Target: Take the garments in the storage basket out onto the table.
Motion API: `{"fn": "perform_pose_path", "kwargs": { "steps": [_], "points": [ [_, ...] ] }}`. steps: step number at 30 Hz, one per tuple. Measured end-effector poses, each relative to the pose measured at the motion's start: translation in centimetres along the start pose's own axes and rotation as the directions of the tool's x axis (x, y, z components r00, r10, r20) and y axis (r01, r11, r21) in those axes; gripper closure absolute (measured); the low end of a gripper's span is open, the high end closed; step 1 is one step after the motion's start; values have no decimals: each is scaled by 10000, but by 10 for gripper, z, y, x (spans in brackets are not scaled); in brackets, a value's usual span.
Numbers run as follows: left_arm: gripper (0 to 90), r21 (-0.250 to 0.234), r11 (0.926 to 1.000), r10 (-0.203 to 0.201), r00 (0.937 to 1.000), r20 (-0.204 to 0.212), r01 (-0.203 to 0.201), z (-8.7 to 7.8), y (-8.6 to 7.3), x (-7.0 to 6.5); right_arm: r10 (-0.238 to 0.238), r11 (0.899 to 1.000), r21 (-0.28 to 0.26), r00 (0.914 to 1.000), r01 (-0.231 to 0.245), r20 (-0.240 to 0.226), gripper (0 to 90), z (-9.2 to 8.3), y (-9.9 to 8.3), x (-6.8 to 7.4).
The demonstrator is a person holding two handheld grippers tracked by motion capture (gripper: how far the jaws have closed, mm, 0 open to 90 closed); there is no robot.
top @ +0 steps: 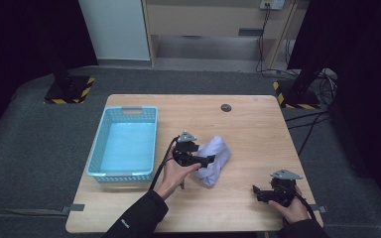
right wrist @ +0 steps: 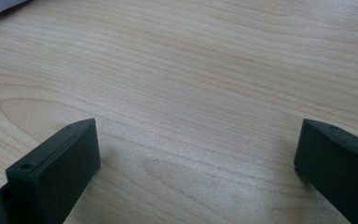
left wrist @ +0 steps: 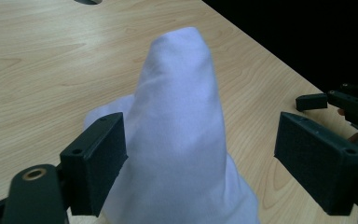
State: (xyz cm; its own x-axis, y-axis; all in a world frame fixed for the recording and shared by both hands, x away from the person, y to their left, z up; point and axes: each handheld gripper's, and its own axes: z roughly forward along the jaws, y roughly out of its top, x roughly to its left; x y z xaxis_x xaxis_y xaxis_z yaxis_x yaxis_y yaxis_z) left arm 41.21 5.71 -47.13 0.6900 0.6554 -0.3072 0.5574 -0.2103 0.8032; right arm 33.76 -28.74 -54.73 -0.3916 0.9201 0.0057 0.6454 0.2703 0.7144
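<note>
So the white cloth [top: 215,159] is bunched up just right of the middle of the high view, sitting on the wooden table [top: 248,129], with the light blue basket [top: 125,143] well off to its left. In the left gripper view the cloth [left wrist: 182,130] stands up in a cone between the two pads. The left hand-held gripper [top: 204,161] is at the cloth's left edge with its jaws spread: the left pad looks like it's brushing the fabric, the right pad is clearly apart from it, so nothing is actually pinched. The right hand-held gripper [top: 256,190] sits low right in the high view, also wide open over bare table, and holding nothing.

My guess at what could go wrong from here:
- If the left jaws close where they are, they may only catch a loose outer fold, and the rest of the cloth would sag or slide out on the lift.
- The cloth is soft and piled, so a nudge from that near pad could topple the cone and shove it away from the grip.
- The basket is a fair carry away, so a shallow pinch could drop the cloth short of the rim.
</note>
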Motion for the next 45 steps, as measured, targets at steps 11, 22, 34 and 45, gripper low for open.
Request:
{"fn": "perform_pose_path", "kwargs": {
  "steps": [11,22,34,45],
  "points": [
    [159,-471,9988,-95,9995,301,109,-23,-9,-1,-2,10000,1,10000,2,1,4,0,0,0],
    [162,-1191,9927,221,9991,359,-177,-45,-20,-8,-18,10000,-2,10000,18,1,4,0,0,0],
    [161,-1655,9862,-35,10000,72,47,-59,-32,-8,-15,10000,-1,10000,15,2,5,0,0,0],
    [160,-1679,9857,96,9996,-278,-141,-67,-39,-6,-16,10000,0,10000,16,0,4,0,0,0]
  ]
}}
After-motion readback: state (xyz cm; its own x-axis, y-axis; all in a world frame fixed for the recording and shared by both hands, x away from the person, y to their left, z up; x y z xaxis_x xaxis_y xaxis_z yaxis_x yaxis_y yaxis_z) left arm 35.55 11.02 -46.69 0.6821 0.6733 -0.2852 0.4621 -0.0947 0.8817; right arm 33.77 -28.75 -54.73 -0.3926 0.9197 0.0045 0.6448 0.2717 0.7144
